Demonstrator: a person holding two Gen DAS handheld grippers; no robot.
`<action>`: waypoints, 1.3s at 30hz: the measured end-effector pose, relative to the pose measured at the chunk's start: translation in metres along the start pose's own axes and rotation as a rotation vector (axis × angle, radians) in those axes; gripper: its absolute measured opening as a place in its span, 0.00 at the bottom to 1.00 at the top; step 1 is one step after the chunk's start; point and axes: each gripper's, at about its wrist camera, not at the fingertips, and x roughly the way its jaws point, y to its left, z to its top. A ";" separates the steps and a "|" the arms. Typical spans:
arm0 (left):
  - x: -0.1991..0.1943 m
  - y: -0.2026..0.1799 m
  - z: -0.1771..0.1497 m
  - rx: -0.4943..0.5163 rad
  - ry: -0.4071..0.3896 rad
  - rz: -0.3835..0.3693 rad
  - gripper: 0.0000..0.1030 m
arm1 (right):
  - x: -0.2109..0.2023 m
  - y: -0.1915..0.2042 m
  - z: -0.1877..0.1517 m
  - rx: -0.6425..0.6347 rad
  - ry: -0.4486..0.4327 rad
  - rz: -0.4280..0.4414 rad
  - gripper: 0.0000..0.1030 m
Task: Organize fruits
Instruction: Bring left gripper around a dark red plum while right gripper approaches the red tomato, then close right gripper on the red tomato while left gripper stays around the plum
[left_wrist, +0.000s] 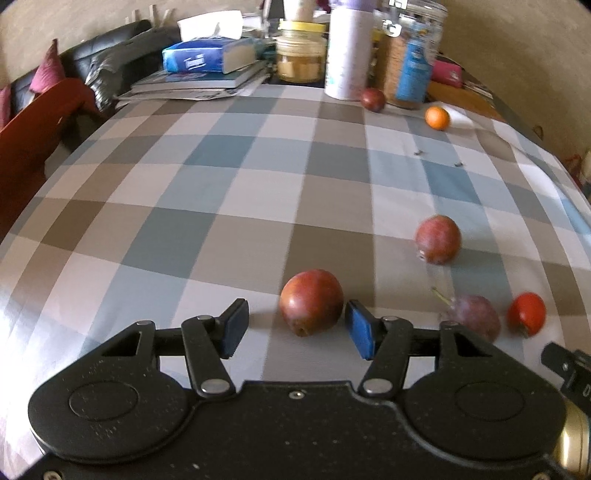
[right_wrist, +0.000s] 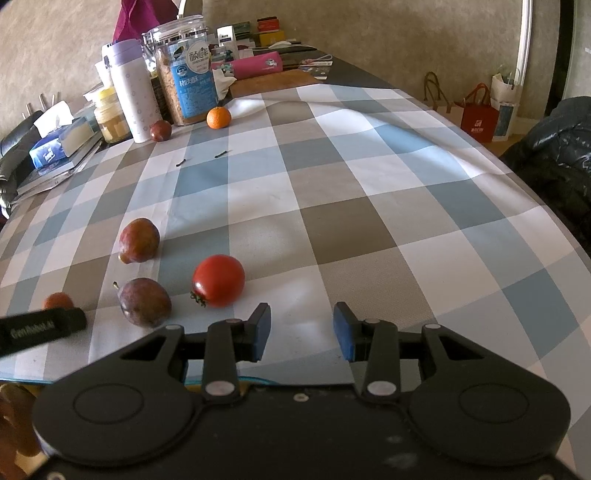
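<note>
On the checked surface (left_wrist: 221, 177), a red fruit (left_wrist: 311, 302) sits between the left tongs (left_wrist: 295, 328), standing wide, pads not touching it, its stem end down toward the camera. Right tongs (right_wrist: 301, 334) gape empty beside the tomato (right_wrist: 218, 280).

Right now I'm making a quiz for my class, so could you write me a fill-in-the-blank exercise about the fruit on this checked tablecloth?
1. The reddish-brown fruit sits between the open fingers of the ____ gripper.
2. The right gripper holds ____.
3. The small orange fruit lies beside the clear jar with the ____ label.
4. The tomato is coloured ____.

Missing words: left; nothing; blue; red
</note>
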 end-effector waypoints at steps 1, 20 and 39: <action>0.000 0.002 0.001 -0.010 -0.001 0.000 0.61 | 0.000 0.001 0.000 -0.003 0.000 -0.002 0.40; 0.002 0.001 0.000 -0.004 -0.013 0.043 0.61 | -0.017 0.002 0.021 -0.016 0.036 0.061 0.40; 0.003 0.000 0.000 -0.006 -0.013 0.040 0.61 | 0.008 0.035 0.046 0.054 0.054 0.061 0.40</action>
